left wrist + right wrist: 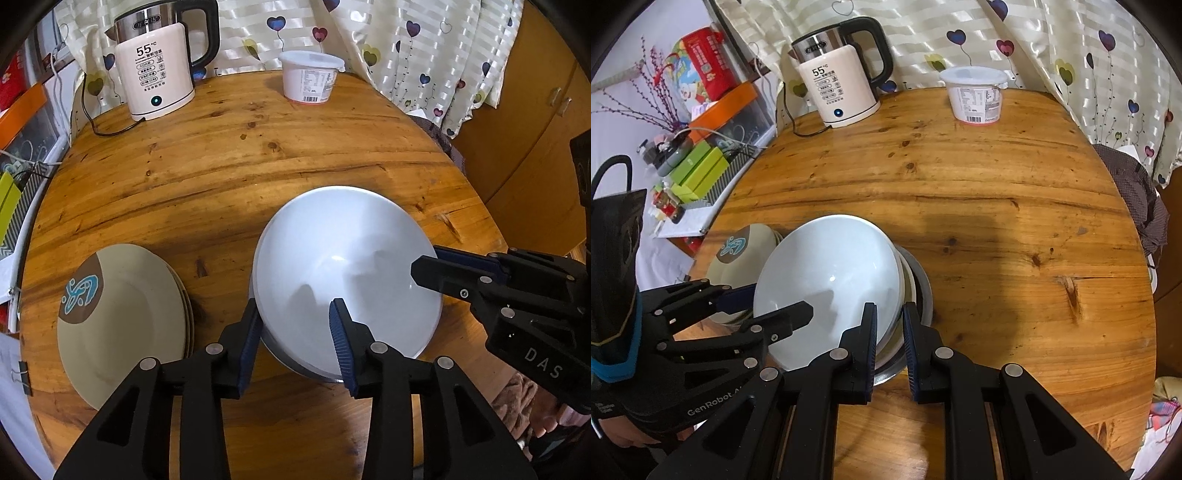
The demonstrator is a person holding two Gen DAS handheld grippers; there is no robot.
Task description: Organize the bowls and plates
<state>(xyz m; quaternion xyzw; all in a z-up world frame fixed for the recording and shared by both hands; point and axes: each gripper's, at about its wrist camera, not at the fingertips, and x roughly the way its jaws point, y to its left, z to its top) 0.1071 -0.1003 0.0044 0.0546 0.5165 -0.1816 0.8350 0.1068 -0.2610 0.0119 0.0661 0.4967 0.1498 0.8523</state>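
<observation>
1. A wooden table (258, 155) holds a stack of tan plates (122, 317) beside a tilted white bowl (343, 269).
2. The bowl leans on nested bowls and a metal one (919, 291).
3. The right gripper (889, 328) pinches its rim; the left gripper (295, 325) straddles the opposite rim, jaws apart.
4. Plates look stacked; the bowl is not yet seated.

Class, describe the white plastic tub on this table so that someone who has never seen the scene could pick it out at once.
Start at the round wooden table and look to its far edge, by the heart-patterned curtain. To the right of the white electric kettle stands the tub. Unlike the kettle, it is squat, has no handle, and carries a lid, a printed label and a barcode.
</observation>
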